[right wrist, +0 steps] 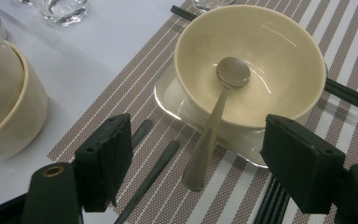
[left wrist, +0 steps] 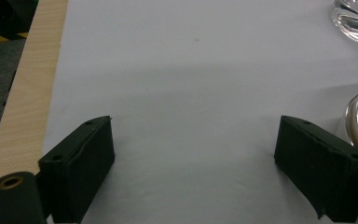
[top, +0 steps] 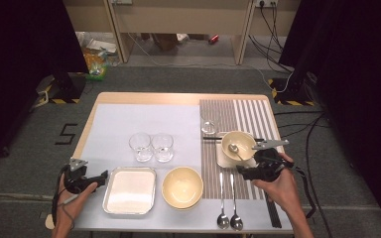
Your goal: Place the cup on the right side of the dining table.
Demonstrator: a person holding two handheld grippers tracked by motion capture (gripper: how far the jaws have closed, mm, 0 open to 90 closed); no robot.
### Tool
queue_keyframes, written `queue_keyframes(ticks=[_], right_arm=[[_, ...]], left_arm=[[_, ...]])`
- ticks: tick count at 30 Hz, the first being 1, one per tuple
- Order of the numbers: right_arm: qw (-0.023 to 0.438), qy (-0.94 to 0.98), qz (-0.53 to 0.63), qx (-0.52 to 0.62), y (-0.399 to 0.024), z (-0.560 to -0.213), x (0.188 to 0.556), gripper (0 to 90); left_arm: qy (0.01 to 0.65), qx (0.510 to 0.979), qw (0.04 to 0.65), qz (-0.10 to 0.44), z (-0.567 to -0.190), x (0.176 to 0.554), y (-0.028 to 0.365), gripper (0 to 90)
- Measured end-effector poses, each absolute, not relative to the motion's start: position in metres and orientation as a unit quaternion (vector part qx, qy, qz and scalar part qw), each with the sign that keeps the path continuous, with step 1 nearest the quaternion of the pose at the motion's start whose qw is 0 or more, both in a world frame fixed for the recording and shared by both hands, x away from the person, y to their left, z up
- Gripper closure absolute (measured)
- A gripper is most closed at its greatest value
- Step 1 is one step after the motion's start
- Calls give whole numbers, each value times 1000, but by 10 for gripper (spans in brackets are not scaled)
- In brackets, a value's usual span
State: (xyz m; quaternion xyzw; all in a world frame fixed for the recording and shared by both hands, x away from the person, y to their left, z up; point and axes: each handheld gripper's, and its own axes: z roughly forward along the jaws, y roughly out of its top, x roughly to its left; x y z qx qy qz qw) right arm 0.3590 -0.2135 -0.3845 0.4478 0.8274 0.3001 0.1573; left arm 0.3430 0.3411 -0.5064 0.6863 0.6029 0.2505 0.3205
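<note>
- The spoon [right wrist: 216, 119] is seen propped in the cream bowl [right wrist: 279, 51]; its round head lies in the bowl's bottom and its handle runs over the near rim, ending above the striped placemat [right wrist: 168, 186]; its long axis points from the bowl toward the right gripper [right wrist: 193, 168].
- The right gripper's jaws are held wide apart, one on each side of the handle's tip, nothing pressed between them.
- The bowl is set on a small square plate [right wrist: 168, 95]; dark chopsticks [right wrist: 349, 95] lie behind it, two more spoons [top: 229, 218] on the placemat, a second cream bowl [top: 182, 186] to the left.
- The left gripper [left wrist: 193, 158] is held open over the bare white mat [left wrist: 191, 70], beside a metal tray [top: 129, 191]; two glasses [top: 151, 147] stand beyond.
</note>
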Motion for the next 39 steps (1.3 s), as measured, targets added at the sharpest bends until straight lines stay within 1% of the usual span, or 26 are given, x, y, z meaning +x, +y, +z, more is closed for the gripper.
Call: queue_keyframes(ticks=[4,7,18,19,28,35,39], right_arm=[[160,832,297,441,-212,-388,354,254],[175,831,289,442,-214,-390,352,253],[171,830,295,441,-221,-394,342,254],[161,830,297,445,-224,-401,341,255],[167,824,301,450,-232,-412,335,258],[143,813,310,472,-248,-434,332,256],[152,812,308,473,-250,-439,330,250]], left_arm=[[603,686,320,250,-506,343,341,112],[603,686,321,250,-506,343,341,112],[603,687,320,250,-506,343,341,112],[603,686,321,251,-506,343,341,112],[603,686,321,250,-506,343,341,111],[604,687,318,250,-506,343,341,111],[604,686,319,250,-506,343,341,111]])
